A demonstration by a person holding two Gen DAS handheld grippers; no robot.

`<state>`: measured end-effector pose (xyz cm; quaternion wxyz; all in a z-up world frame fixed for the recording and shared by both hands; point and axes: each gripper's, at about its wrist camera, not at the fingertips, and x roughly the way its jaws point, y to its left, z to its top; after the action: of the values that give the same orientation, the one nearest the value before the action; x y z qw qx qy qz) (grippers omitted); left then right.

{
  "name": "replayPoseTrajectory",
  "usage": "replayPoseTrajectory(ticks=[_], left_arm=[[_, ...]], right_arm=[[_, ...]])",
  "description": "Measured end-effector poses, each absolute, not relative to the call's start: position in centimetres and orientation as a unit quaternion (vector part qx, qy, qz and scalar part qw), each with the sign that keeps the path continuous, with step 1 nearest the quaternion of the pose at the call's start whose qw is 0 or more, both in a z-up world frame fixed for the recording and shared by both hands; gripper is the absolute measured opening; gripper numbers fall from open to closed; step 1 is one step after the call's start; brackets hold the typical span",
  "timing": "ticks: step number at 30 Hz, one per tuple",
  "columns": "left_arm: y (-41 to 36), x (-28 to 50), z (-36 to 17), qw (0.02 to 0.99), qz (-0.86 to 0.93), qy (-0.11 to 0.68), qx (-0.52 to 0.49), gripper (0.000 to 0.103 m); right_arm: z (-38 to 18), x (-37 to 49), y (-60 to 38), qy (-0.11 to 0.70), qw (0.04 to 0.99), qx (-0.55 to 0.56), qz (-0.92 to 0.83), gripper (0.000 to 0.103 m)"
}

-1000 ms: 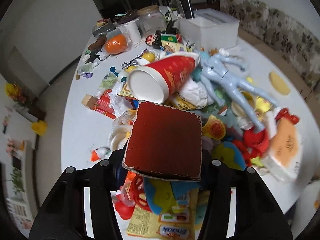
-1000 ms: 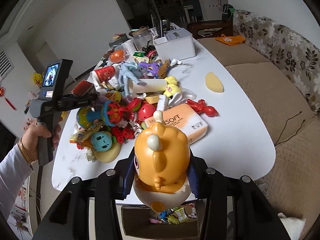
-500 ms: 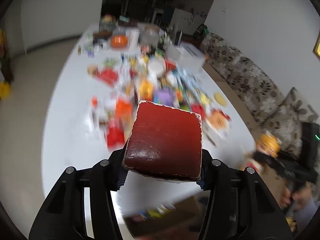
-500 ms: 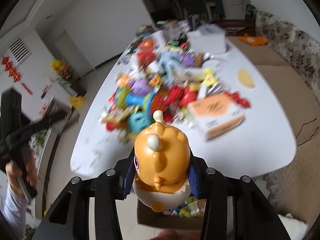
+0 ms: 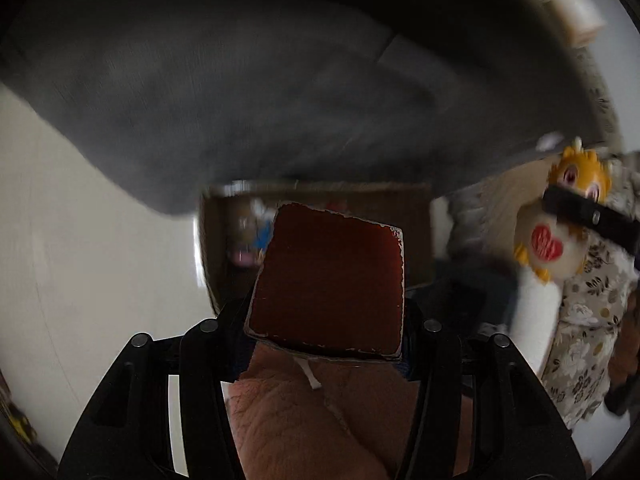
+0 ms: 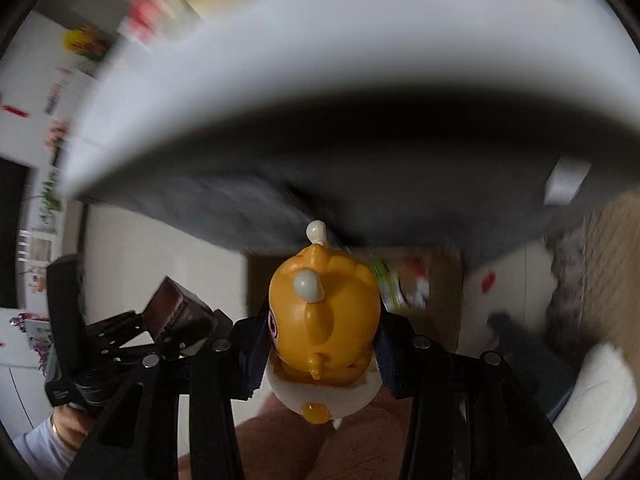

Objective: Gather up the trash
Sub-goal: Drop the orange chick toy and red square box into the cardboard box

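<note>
Both tongs are loaded and tipped steeply downward below the table's edge! Left tongs (image 5: 326, 320) are clamped on a flat dark-red box (image 5: 332, 280) with worn white edges, filling the lower centre of the left wrist view. Right tongs (image 6: 322, 344) are clamped on an orange toy figure (image 6: 324, 320) with a cream belly, bottom centre of its own view. Behind each load sits a brown cardboard box (image 5: 416, 236) on the pale floor, bright wrappers and toys blurred inside it. Overhead, the table (image 6: 320, 60) sweeps across the top of both frames, white top and dark underside, heavily smeared. In the right wrist view, lower left, the left tongs show with the red box and a white sleeve (image 6: 36, 444) below. In the left wrist view, right edge, the orange toy shows with a red heart on its chest, a black finger (image 5: 580, 212) of the tongs across its face.
</note>
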<state>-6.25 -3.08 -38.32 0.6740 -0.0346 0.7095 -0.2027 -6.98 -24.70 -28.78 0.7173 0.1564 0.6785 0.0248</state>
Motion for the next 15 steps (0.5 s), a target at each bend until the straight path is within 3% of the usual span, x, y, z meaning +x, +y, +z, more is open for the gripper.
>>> replayPoseTrajectory(ticks=[7, 8, 9, 10, 15], left_arm=[[-5.0, -5.9, -54.0, 0.612, -0.125, 0.781, 0.003, 0.057], [-4.8, -5.8, -55.9, 0.599, -0.11, 0.793, 0.004, 0.064], [-4.7, -5.9, -57.0, 0.588, -0.103, 0.802, -0.001, 0.068], [-4.4, -5.9, -58.5, 0.572, -0.093, 0.815, -0.009, 0.07], [-3.1, -6.4, -60.2, 0.559, -0.061, 0.826, -0.032, 0.076]], right_arm=[[-45.0, -8.2, -25.4, 0.74, 0.648, 0.175, -0.027, 0.047], [-46.7, -8.4, -25.7, 0.746, 0.641, 0.174, -0.039, 0.054], [-47.8, -8.6, -25.8, 0.753, 0.633, 0.173, -0.047, 0.073], [-49.1, -8.7, -26.1, 0.762, 0.622, 0.173, -0.055, 0.079], [-52.0, -10.5, -26.8, 0.787, 0.59, 0.168, -0.067, 0.084]])
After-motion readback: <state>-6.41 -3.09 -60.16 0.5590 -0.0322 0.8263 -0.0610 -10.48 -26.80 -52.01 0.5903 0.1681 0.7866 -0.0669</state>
